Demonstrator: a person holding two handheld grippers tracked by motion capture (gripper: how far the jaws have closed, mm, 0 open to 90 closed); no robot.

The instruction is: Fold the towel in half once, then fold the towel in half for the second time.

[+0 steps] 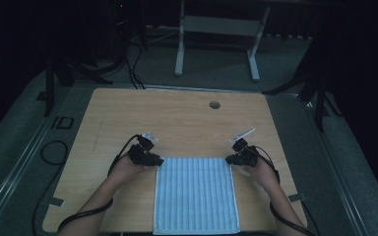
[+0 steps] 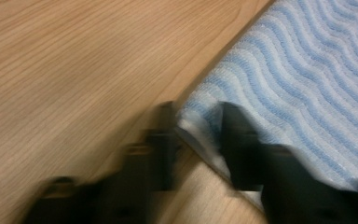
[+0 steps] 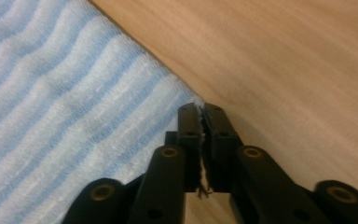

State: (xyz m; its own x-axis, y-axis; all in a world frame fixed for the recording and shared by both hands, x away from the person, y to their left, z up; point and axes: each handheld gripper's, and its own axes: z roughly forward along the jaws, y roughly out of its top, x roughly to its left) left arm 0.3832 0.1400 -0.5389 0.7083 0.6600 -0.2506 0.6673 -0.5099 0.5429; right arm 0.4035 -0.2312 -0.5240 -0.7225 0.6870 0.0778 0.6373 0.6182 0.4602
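- Table (image 1: 187, 118): light wood-grain top with rounded corners, a round cable hole (image 1: 214, 104) near its far edge. It stands on dark grey floor; a white desk frame (image 1: 216, 29) sits well beyond it.
- Towel (image 1: 196, 194): pale blue and white, ribbed in wavy stripes, spread flat in the near middle of the table. Its near edge lies at the table's near edge; its two far corners are at the grippers.
- Person's forearms: both enter from the bottom of the high view, one on each side of the towel, each hand around a gripper.
- Left gripper (image 1: 156, 161): at the towel's far left corner. In the left gripper view, which is blurred, the corner lies between the two black jaws; a visible gap remains, so a firm pinch cannot be confirmed there.
- Right gripper (image 1: 229, 160): at the towel's far right corner. In the right gripper view the jaws are pressed together on the corner's edge, frayed threads showing between them.
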